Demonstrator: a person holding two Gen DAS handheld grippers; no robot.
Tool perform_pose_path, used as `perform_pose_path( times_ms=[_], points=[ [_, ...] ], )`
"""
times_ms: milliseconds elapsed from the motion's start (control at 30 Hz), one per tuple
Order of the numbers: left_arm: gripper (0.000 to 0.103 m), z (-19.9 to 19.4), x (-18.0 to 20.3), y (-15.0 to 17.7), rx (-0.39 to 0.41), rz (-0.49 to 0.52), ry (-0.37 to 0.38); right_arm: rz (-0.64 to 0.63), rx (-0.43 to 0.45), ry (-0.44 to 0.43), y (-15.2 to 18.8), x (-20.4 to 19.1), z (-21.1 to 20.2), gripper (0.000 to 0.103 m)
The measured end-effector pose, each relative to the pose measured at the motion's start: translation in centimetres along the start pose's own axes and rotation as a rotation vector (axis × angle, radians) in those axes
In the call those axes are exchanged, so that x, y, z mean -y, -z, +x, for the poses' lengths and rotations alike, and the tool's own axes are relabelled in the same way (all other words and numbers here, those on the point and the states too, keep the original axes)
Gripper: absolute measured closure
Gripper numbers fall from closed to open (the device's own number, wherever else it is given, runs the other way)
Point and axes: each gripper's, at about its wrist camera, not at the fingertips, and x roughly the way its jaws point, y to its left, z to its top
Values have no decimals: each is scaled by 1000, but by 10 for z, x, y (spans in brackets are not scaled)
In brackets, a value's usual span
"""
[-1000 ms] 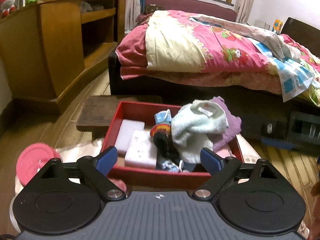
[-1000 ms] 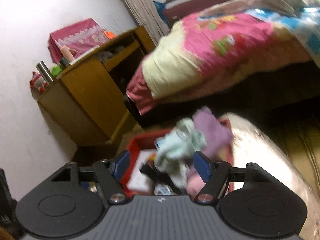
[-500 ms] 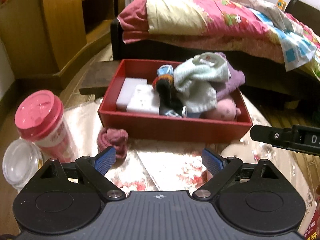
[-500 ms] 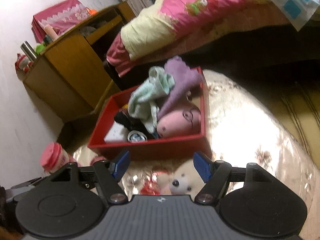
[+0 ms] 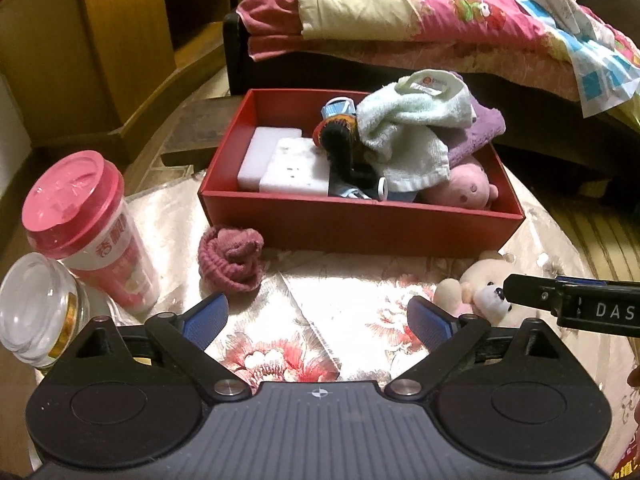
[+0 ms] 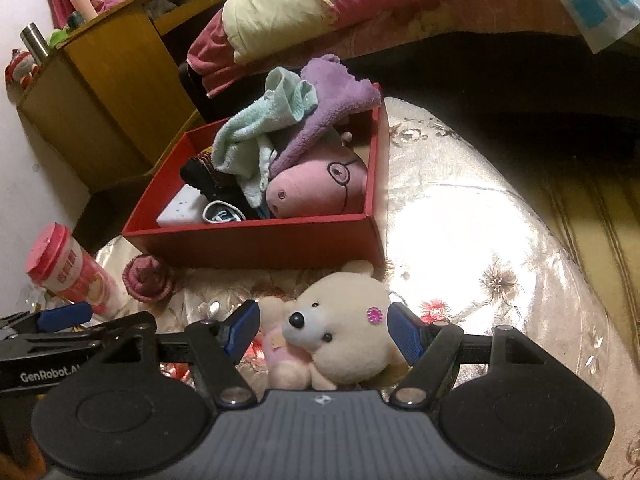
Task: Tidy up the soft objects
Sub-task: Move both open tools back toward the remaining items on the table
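A red box [image 5: 360, 222] [image 6: 256, 242] on the floral table holds a pale green towel [image 5: 408, 128], a purple cloth [image 6: 340, 96], a pink pig plush [image 6: 320, 184], white blocks [image 5: 280, 164] and a dark sock [image 5: 344, 152]. A rolled maroon sock [image 5: 232, 258] [image 6: 148, 278] lies in front of the box. A cream teddy bear [image 6: 340, 328] [image 5: 478, 286] lies between the open jaws of my right gripper [image 6: 322, 330]; the pads stand apart from it. My left gripper [image 5: 318, 318] is open and empty above the tablecloth.
A pink-lidded cup [image 5: 86, 228] and a glass jar [image 5: 38, 308] stand at the table's left. A bed with a pink quilt [image 5: 420, 12] is behind the box. A wooden cabinet [image 6: 108, 80] stands at the left.
Both grippers have dropped lower and nearer the table. The teddy bear now sits between my right gripper's open jaws. The right gripper's finger has come into the left wrist view.
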Motion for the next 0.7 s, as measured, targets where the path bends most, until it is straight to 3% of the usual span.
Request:
perform_pose_path(
  times_ms=[200,467,600,700],
  points=[
    [10,2,1,0,-12,8,3,-11,-26,10,0,0,6,55],
    [10,-19,-29,-23,28,-121,107,-8,-67,32,-2,3,28,55],
    [8,-22,-35,-30,58,-148,107,-57,-64,61,-1,-5,38,45],
    [8,-8,-33,-29,36,-167,86,-87,-72,89,1,-8,46,42]
  ],
)
